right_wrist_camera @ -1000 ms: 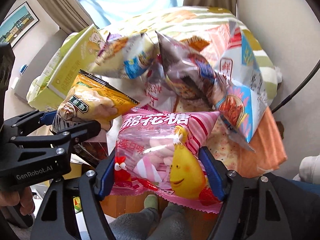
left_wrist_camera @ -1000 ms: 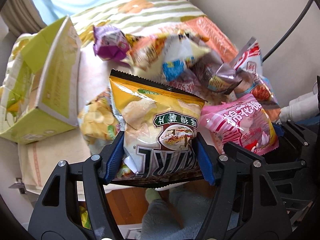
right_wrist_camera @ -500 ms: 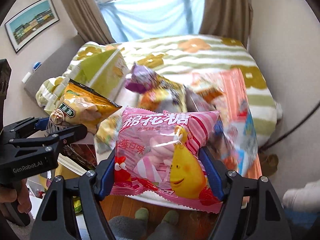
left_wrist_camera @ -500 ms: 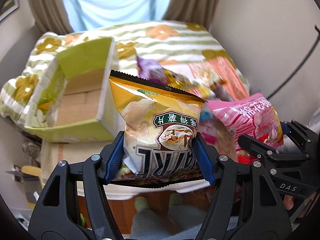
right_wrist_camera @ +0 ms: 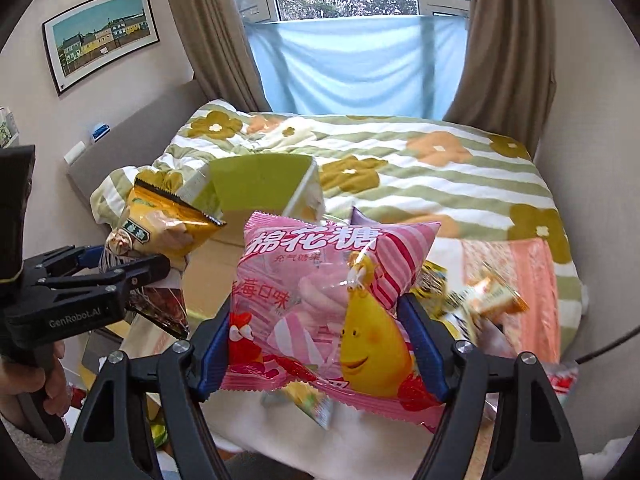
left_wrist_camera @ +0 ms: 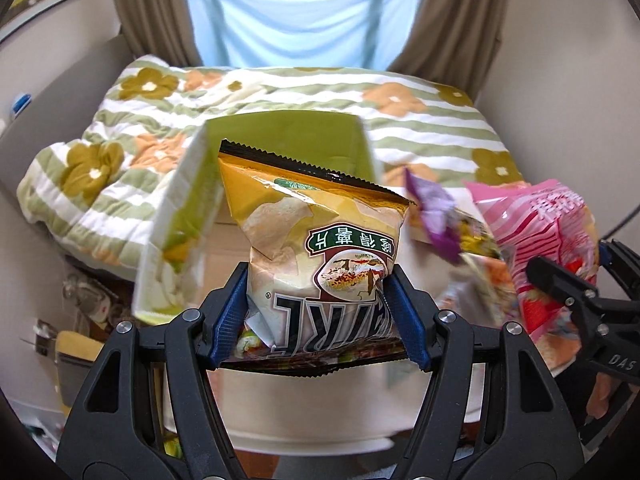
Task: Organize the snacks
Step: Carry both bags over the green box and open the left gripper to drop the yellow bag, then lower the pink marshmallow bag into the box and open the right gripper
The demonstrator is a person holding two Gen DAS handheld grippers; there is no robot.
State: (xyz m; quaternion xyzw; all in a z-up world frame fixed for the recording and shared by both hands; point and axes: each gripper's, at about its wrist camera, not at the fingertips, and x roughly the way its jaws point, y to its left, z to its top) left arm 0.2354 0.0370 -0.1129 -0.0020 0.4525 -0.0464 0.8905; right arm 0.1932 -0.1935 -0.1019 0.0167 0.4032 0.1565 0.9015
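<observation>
My left gripper [left_wrist_camera: 318,312] is shut on a yellow chip bag [left_wrist_camera: 316,240], held upright in the air in front of an open green cardboard box [left_wrist_camera: 280,140] on the bed. My right gripper [right_wrist_camera: 320,340] is shut on a pink marshmallow bag [right_wrist_camera: 320,300], also lifted. In the right wrist view the left gripper [right_wrist_camera: 100,276] with the chip bag [right_wrist_camera: 160,224] is at the left, and the box [right_wrist_camera: 256,184] lies behind. In the left wrist view the marshmallow bag [left_wrist_camera: 540,240] is at the right. Loose snack packets [left_wrist_camera: 436,216] [right_wrist_camera: 488,296] lie on the bed by the box.
The bed has a striped flower quilt [right_wrist_camera: 440,160] and an orange cloth [right_wrist_camera: 520,280] at the right. A window with curtains [right_wrist_camera: 360,60] is behind. Walls close in on both sides. Clutter sits on the floor [left_wrist_camera: 80,320] at the lower left.
Both grippers have lifted away from the snack pile with their bags. The view now faces the box, with more of the bed and the window in sight.
</observation>
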